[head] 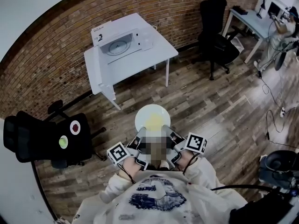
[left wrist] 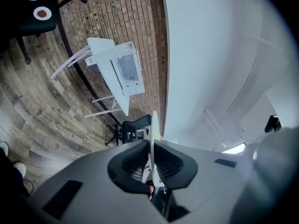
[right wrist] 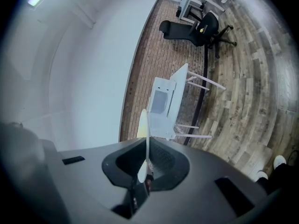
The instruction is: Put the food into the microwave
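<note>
Head view: round white plate [head: 152, 117] carrying yellow food [head: 154, 121] is held over the wood-plank floor [head: 219, 111]. It is well apart from the white microwave [head: 122, 43], turntable showing, on the white table [head: 140, 62]. Left gripper [left wrist: 152, 164] and right gripper [right wrist: 146, 164] each clamp the plate's thin near rim, jaws closed against it.

The yellow food [head: 155, 120] on the plate [head: 144, 113], near rim hidden, is too small to identify.
</note>
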Available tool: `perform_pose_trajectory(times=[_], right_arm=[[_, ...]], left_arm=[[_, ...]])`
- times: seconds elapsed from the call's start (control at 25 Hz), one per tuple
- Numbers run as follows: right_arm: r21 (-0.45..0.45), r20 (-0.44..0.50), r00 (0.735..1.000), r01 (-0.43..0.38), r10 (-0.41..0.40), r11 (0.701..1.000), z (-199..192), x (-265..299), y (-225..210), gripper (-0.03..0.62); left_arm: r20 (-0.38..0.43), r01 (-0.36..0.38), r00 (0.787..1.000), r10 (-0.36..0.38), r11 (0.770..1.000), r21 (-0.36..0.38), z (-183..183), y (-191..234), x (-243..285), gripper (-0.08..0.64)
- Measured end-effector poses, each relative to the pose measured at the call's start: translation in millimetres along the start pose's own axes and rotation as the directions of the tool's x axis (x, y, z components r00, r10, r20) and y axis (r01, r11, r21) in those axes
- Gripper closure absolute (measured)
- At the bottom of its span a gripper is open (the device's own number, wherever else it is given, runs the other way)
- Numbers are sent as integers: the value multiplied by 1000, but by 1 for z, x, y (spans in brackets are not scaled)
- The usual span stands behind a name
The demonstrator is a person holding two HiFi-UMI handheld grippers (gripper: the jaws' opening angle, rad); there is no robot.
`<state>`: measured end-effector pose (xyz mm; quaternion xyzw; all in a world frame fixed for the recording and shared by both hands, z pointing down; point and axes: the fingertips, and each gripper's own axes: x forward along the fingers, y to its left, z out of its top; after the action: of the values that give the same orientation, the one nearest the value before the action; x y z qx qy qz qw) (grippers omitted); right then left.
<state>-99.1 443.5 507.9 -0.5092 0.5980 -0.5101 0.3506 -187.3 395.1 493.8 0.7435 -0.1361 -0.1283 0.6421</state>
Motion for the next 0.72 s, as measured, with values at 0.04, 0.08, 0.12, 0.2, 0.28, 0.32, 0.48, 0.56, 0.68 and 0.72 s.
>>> perform_pose_trajectory(times=[0.04,0.08,0.12,0.2,0.28,0.32,0.48,0.56,0.68,0.72], right_arm=[[16,3,1000,-14,14,1000,3,-1,1,570],[19,4,1000,-22,22,1000,6,-2,1,571],[9,2,1000,-20,20,1000,9,-3,0,571],[-9,-2,1000,-2,2,1000,15,-3,-2,571],[-36,-6,1000,11,-11,999,23,-1,-4,571],[-39,-5,1000,1,-1,999,27,2,-4,571],[-45,-2,1000,-13,13,999,40,12,-7,571],[-28,2,1000,-11,11,1000,46,19,-10,571],[18,10,1000,-15,14,1000,57,33,-12,571],[18,10,1000,-10,10,1000,62,38,-14,571]], left_arm=[[0,2,1000,-2,1000,2,-3,-1,3,525],[-1,6,1000,-6,1000,-1,-6,-2,6,525],[-1,9,1000,-9,1000,-4,-7,-3,8,525],[0,10,1000,-10,1000,-5,-6,-4,14,525],[2,11,1000,-11,1000,6,-2,-5,21,525],[2,13,1000,-13,1000,11,-1,-5,25,525],[-3,16,1000,-16,1000,9,6,0,41,525],[-8,19,1000,-19,1000,7,10,4,49,525],[-14,22,1000,-22,1000,6,21,8,66,525],[-16,20,1000,-19,1000,4,25,11,72,525]])
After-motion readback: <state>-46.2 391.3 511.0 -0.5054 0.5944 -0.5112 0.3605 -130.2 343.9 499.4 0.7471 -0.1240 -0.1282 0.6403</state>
